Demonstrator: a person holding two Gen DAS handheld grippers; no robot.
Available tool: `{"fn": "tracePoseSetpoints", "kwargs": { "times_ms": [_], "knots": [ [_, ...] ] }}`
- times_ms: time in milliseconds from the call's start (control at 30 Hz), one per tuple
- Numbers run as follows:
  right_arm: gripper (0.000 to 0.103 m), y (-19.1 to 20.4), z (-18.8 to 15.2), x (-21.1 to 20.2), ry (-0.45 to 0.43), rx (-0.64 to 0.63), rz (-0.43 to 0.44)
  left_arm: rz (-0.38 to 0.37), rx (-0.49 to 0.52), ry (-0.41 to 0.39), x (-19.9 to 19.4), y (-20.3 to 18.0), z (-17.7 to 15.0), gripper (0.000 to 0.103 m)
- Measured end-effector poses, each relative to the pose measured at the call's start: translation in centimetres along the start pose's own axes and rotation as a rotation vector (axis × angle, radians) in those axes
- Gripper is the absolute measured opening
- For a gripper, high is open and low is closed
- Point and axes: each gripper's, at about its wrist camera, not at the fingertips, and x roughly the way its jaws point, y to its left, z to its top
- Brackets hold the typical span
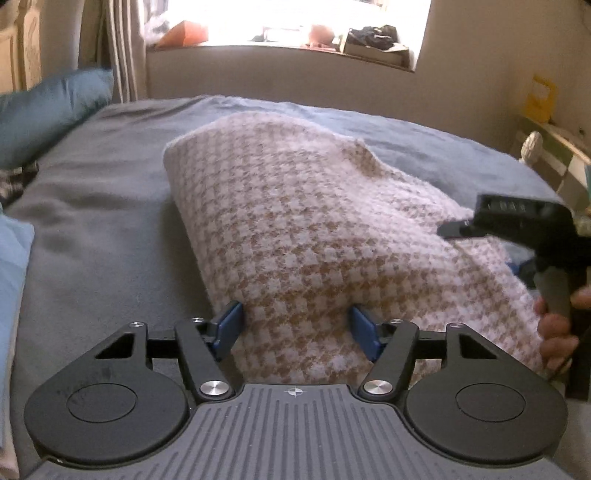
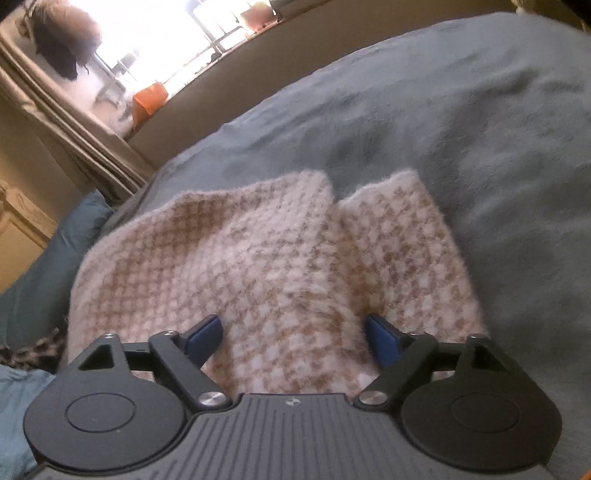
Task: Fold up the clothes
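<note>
Both grippers, left (image 1: 295, 326) and right (image 2: 293, 338), spreading wide around knit (image 1: 295, 206) edge on bed (image 1: 103, 206); closing evenly, both layers, advisable.

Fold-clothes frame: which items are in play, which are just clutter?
In play:
- pink-and-tan houndstooth knit garment, on the grey fleece bed cover
- left claw, open
- right claw, open

Clutter:
- teal pillow
- orange box on the windowsill
- beige curtain
- yellow bag
</note>
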Motion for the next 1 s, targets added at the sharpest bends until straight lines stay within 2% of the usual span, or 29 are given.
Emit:
{"fn": "tracePoseSetpoints", "kwargs": {
  "times_ms": [33, 100, 233, 567, 833, 1000],
  "knots": [
    [0.080, -0.1, 0.1, 0.0, 0.013, 0.007, 0.026, 0.001, 0.005, -0.003, -0.1, 0.0, 0.0, 0.061],
    [0.069, -0.7, 0.1, -0.2, 0.025, 0.046, 0.058, -0.001, 0.003, -0.003, -0.2, 0.1, -0.1, 0.058],
    [0.029, -2.0, 0.0, -0.8, 0.049, 0.125, 0.120, -0.013, 0.012, -0.007, -0.3, -0.1, -0.1, 0.053],
    [0.030, -5.3, 0.0, -2.3, 0.108, 0.323, 0.276, 0.009, 0.067, 0.009, 0.1, -0.8, -0.3, 0.052],
    [0.023, 0.3, -3.0, -7.5, 0.119, 0.009, 0.385, 0.009, 0.048, 0.017, -0.2, 0.2, -1.1, 0.052],
    [0.022, 3.5, -6.5, -11.7, 0.171, -0.112, 0.496, -0.004, 0.036, 0.035, -1.4, 1.6, -2.4, 0.044]
  ]
}}
